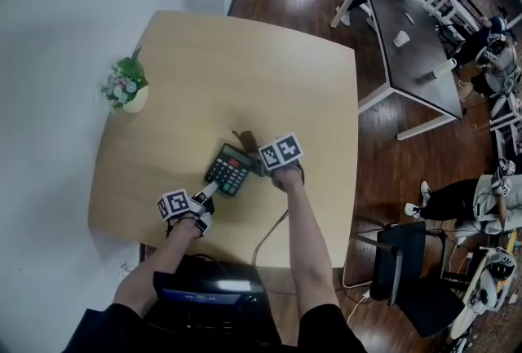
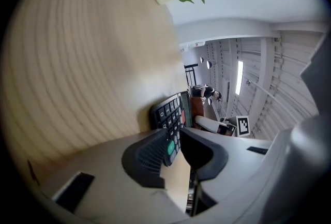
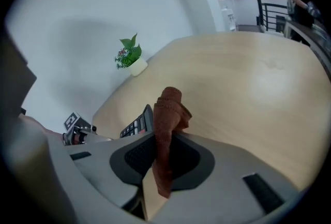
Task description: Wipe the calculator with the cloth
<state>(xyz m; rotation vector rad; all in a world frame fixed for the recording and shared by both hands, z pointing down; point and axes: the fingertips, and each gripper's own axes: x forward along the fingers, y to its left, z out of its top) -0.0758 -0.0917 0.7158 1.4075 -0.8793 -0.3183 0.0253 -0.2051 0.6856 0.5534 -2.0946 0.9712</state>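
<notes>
My L gripper (image 1: 210, 190) is clamped nearly shut on the calculator (image 1: 229, 169), biting its edge at the calc's 7 o'clock; in the left gripper view the keys sit right between the pads (image 2: 150, 153). The calc is on the table (image 1: 245, 74), toward the table's 6 o'clock side. The R gripper (image 1: 263, 166) is pinched tight on the brown cloth (image 3: 168, 109), which is bunched upright at the calc's 1 o'clock. A potted plant (image 1: 126, 89) is at 10 o'clock, well apart.

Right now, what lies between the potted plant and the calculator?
Nothing. In the head view, only bare tabletop runs from the potted plant to the calculator.
</notes>
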